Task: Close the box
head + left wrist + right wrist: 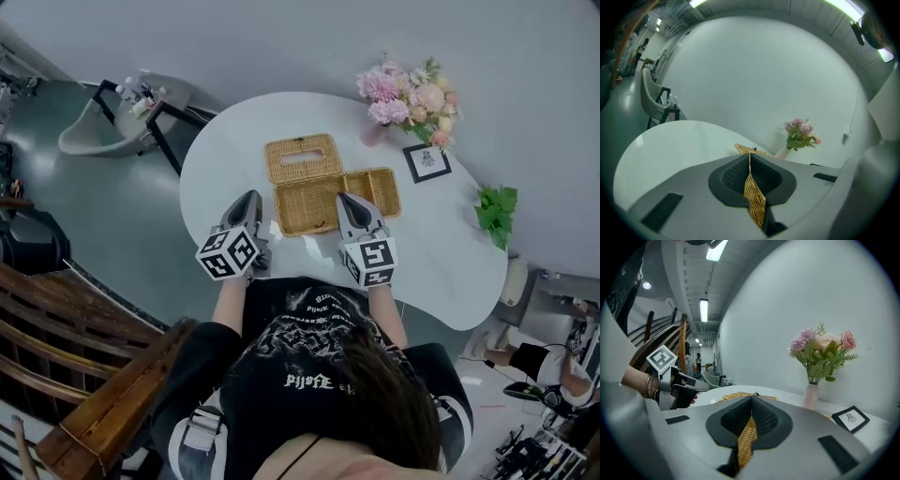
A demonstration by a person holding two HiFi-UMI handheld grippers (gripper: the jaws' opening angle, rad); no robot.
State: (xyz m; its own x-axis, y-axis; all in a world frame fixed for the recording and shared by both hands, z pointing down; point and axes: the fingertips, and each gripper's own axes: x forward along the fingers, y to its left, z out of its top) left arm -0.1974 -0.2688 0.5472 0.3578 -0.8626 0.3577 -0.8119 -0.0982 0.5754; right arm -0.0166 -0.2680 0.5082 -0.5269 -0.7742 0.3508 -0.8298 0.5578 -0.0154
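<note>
A wicker box (307,208) lies open on the white table (225,164). Its slotted lid (302,157) is folded back flat behind it, and a smaller wicker section (373,191) lies to its right. My left gripper (250,199) hovers just left of the box, jaws shut and empty. My right gripper (346,201) hangs over the box's near right part, also shut with nothing held. In the left gripper view the left gripper (750,157) points at the wicker box (749,150). In the right gripper view the right gripper (751,401) faces the wicker lid (740,395).
A vase of pink flowers (408,98) and a small framed picture (427,161) stand at the table's back right. A green plant (497,211) sits at the right edge. A grey chair (103,127) is beyond the table on the left, and wooden stairs (84,375) are near left.
</note>
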